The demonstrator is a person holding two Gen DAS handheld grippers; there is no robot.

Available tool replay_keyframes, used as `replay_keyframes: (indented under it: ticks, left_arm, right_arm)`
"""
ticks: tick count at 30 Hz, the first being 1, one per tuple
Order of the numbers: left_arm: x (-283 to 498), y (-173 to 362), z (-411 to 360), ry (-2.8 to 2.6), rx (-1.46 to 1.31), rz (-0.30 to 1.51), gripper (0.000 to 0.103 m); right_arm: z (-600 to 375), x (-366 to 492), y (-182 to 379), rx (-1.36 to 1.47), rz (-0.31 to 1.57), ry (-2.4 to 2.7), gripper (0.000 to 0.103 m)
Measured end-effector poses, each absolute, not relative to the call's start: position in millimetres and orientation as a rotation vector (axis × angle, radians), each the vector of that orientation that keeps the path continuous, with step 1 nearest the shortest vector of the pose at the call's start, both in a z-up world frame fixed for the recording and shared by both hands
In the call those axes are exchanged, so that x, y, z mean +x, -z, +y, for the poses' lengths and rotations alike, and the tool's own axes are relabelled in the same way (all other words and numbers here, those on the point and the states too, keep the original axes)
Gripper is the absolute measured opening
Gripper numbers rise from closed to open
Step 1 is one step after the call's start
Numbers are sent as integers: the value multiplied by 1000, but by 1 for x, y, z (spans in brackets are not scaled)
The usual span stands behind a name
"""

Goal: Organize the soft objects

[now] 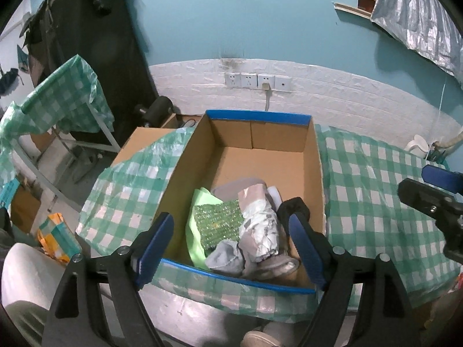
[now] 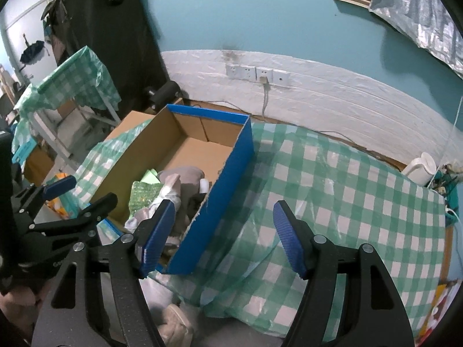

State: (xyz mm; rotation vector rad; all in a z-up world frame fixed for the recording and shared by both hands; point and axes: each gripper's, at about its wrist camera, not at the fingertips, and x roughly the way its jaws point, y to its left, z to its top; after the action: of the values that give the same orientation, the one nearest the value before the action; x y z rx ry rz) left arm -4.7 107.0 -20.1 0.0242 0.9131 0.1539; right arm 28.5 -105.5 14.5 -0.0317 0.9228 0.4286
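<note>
A: Where's the soft stuff rn?

B: Piled in the near end of the cardboard box (image 1: 289,167), about 6 o'clock from the box centre. Green sparkly cloth (image 1: 218,224) on a pale green sheet (image 1: 199,202), a grey-white crumpled bundle (image 1: 260,228) at its 3 o'clock, a black piece (image 1: 295,206) against the right wall. Far end of the box is bare.

A: Claws?

B: Left gripper (image 1: 231,248) is spread wide over the pile, nothing between the fingers. Right gripper (image 2: 222,237) is released too, empty, over the checked tablecloth (image 2: 347,202) just outside the box's blue wall.

A: How'll the pile handle?

B: Prob v. light and floppy, no stiffness, so it'll sag and drape. The sparkly cloth may be a bit slippery. Best bet imo: pinch a bunched fold near the middle, not an edge, or it'll trail.
</note>
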Motion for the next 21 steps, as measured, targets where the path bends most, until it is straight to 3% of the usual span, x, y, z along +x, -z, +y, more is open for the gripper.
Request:
replay_keyframes:
  ticks: [21]
  left_arm:
    - [-15,14,88,-145,53,896,83]
  right_arm:
    - [-123,13,-10,-50,892,-391,71]
